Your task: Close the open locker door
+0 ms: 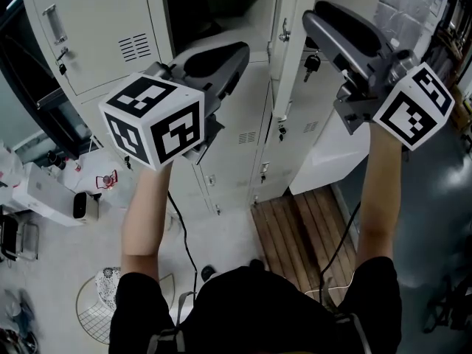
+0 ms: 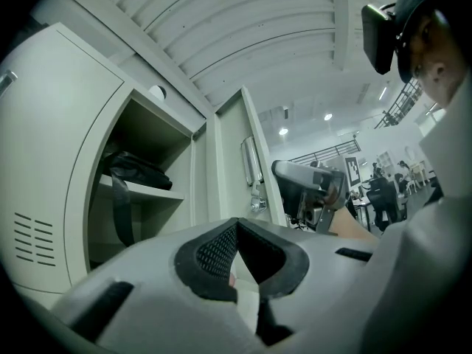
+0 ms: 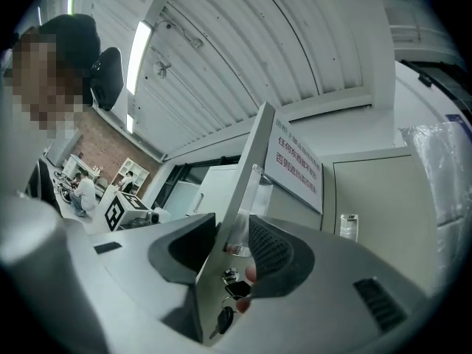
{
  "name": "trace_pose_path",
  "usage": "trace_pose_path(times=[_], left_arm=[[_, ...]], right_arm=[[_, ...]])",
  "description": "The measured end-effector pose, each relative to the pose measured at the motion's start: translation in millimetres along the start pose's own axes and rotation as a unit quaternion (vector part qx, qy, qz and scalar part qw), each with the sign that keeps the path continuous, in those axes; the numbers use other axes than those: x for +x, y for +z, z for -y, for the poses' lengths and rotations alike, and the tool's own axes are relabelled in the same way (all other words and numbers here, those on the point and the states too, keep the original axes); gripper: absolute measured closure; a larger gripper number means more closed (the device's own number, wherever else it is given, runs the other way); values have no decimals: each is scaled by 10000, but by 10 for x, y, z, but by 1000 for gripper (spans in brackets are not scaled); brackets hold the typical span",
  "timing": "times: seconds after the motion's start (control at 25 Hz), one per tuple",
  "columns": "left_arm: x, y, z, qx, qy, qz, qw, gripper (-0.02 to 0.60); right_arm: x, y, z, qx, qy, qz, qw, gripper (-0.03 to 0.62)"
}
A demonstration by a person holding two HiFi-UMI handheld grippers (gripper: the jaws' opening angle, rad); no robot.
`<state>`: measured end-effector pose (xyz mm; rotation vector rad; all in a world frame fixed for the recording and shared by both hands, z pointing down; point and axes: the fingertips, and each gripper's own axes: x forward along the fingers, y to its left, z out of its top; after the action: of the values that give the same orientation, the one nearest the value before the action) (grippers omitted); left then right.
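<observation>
RIGHT HAND ON THE EDGE: The right gripper [image 3: 234,231] straddles the free edge of the open locker door [image 3: 249,161]. Its jaws are spread wide and, as far as the views show, are not pinching it. The panel runs upright between them, with the handle [image 3: 245,212] beside the right-hand pad and a key [image 3: 223,321] dangling just below. The open compartment [image 2: 158,142], a dark bag [image 2: 136,169] on its shelf, lies to the left of those jaws, so the swing home probably goes that way. The left gripper [image 2: 236,223], jaws together on nothing, points at the compartment with the door just right of its tips. The right hand is plainly the nearer.
</observation>
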<state>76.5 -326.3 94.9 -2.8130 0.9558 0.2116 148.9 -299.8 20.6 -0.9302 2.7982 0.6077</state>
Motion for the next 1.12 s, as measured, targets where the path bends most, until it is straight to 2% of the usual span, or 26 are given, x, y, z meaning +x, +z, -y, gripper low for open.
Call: trace_pose_path(times=[0.32,0.56,1.12], left_arm=[[-178,100,-21,74,23,18,10000,565],[-350,10,-323,75,51,-30,10000,565],[-613,-35,-601,43,89,-83,9999,565]], right_arm=[[149,78,-155,-93,-22,-61,9999,447],[523,-64,-242,-143,-59,-157,9998,448],[927,-146,-326,-107,-202,-350,9991,445]])
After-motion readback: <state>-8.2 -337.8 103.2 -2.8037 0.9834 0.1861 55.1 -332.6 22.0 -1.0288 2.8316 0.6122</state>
